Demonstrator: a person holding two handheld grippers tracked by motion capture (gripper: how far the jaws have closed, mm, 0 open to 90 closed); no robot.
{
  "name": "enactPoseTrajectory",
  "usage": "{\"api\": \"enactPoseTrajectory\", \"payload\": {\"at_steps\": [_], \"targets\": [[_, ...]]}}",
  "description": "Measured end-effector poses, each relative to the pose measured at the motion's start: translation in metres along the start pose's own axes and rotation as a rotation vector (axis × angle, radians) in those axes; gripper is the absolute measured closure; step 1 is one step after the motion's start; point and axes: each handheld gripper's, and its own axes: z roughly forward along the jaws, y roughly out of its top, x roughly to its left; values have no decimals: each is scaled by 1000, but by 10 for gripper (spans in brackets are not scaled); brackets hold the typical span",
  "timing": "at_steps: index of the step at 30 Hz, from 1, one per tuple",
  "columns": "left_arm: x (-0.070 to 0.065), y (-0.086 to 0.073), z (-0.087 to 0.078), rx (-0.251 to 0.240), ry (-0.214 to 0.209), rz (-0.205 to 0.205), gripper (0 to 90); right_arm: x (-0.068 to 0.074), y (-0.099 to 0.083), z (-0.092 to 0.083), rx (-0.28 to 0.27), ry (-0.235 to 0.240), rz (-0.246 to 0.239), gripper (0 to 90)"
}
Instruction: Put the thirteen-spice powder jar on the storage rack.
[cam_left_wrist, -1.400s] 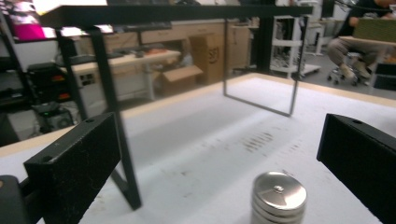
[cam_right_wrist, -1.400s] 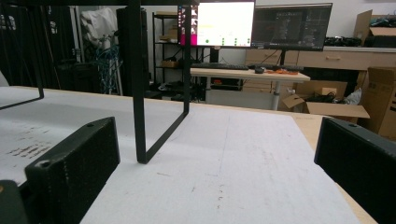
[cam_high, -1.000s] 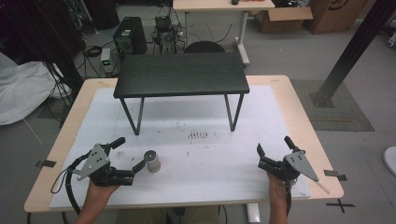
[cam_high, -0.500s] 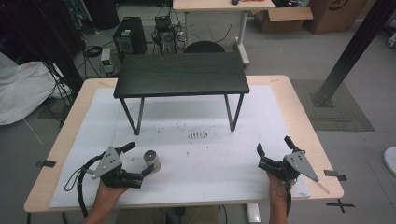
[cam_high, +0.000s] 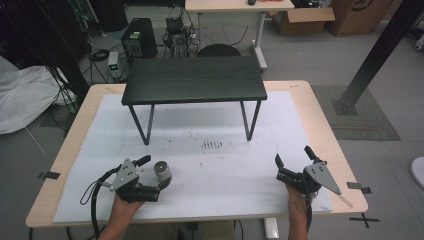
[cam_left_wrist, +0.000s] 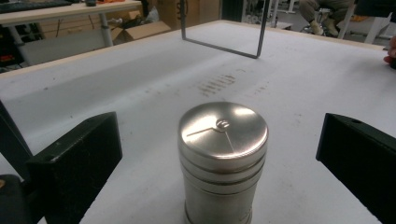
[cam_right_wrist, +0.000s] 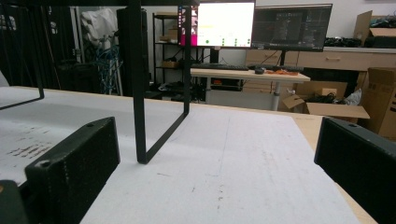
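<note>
White paper (cam_high: 210, 170) covers the table (cam_high: 320, 115), a black stand (cam_high: 194, 79) at its far side. Near left, the left gripper (cam_high: 152, 175) gapes around the upright steel can (cam_left_wrist: 222, 158), untouched. Near right, the right gripper (cam_high: 292, 160) is spread, empty.

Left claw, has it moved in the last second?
Yes. The left claw slid right toward the black shelf's front left leg, now straddling the steel canister.

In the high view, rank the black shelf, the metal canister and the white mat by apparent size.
1. white mat
2. black shelf, though standing higher and nearer the camera may enlarge it
3. metal canister, smallest, between the open jaws of the left gripper
</note>
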Motion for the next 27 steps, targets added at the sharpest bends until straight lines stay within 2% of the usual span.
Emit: {"api": "enactPoseTrajectory", "payload": {"at_steps": [13, 22, 27], "targets": [[1, -4, 5, -7, -1, -28, 52, 0, 0, 0, -2, 0, -1, 0], [2, -4, 4, -9, -17, -35, 157, 0, 0, 0, -3, 0, 0, 0], [3, -4, 4, -14, -25, -39, 256, 0, 0, 0, -3, 1, 0, 0]]}}
